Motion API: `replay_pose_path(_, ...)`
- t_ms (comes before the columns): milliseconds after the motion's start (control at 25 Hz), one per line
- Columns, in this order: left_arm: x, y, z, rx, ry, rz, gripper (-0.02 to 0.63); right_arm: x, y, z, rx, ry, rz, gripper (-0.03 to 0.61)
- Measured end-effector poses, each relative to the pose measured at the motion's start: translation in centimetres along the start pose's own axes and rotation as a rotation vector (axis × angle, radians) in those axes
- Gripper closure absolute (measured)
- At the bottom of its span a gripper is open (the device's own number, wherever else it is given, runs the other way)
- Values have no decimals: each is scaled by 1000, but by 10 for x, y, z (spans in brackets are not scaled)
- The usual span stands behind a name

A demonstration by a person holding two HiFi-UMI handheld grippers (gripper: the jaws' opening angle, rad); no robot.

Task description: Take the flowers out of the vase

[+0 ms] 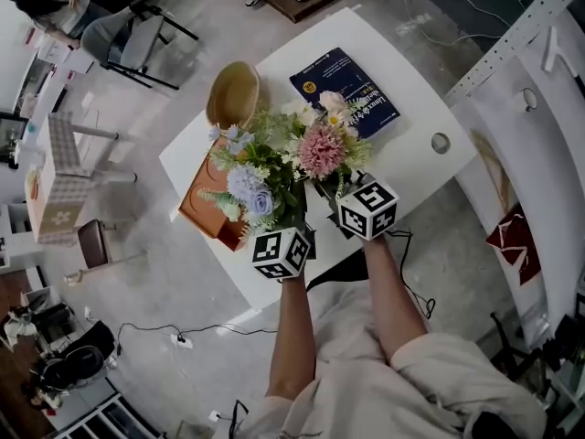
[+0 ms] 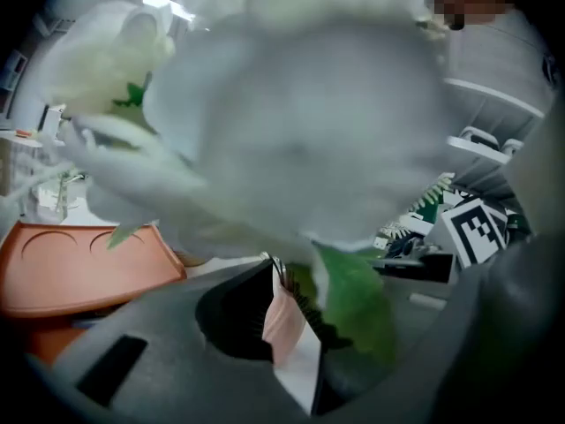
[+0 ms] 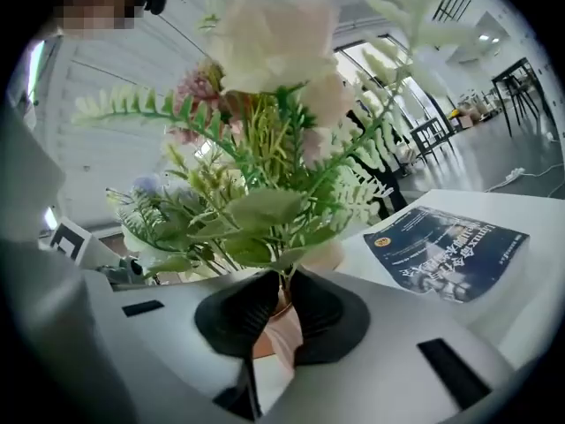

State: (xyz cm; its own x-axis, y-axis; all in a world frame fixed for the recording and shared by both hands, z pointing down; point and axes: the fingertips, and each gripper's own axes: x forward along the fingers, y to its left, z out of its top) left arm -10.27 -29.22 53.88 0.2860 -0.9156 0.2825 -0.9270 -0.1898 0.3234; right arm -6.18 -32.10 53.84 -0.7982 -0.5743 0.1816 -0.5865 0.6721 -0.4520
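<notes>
Two bunches of artificial flowers meet over the white table. A blue and lilac bunch rises from my left gripper, whose marker cube shows below it. In the left gripper view a blurred white bloom fills the picture, and a green leaf and stem sit between the jaws of the left gripper. The pink bunch rises from my right gripper. In the right gripper view the right gripper pinches thin green stems under a pale bloom. A tan round vessel stands behind the flowers.
A blue book lies flat at the table's far right, and it shows again as the book to the right of the stems. An orange tray sits at the table's left edge, under the blue bunch. A hole marks the right end.
</notes>
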Motion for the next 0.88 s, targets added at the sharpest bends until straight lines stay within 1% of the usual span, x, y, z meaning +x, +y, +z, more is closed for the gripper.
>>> replay_pose_path(160,0,0,1,3,-2,-15,548,-1,-1,0,-20,10,-13,537)
replay_pose_path(360,0,-4,3,15,-10,-32,558,-5,-2,1,-22,-5,-15,537)
replay_pose_path(880,-16,-6,15,-8,-47,-33,568,-15,12,13,-40,-37,-18,537)
